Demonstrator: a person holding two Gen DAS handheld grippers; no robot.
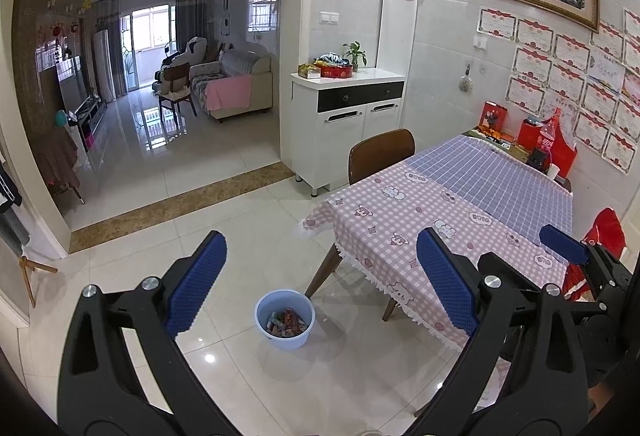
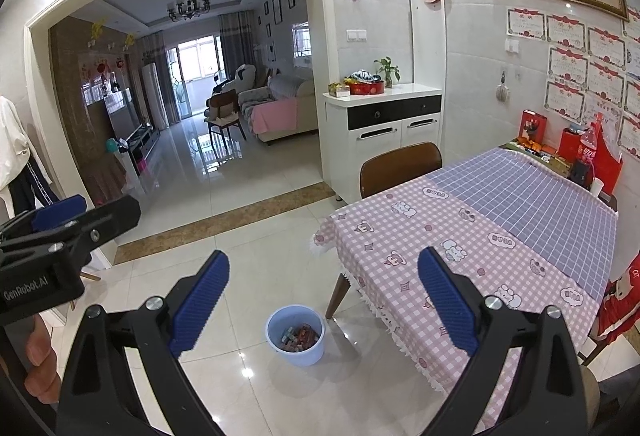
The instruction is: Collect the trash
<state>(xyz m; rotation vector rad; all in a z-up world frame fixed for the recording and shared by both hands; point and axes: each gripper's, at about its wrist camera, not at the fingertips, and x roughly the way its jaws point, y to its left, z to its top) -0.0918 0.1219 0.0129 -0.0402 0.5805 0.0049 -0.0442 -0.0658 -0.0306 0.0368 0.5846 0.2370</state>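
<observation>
Both grippers' jaws gape — trash-filled bucket (image 1: pixel 285 319) between, below.

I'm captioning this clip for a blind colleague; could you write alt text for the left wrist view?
The open left gripper hangs above a tiled floor where a blue bucket holding small wrappers stands beside a table with a pink checked cloth. A brown chair and white cabinet stand behind; the right gripper shows at right.

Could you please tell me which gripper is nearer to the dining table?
Right. The right gripper hangs over the dining table edge, seen at the left view's right side, while the left gripper hangs over floor above the blue bucket, both open.
</observation>
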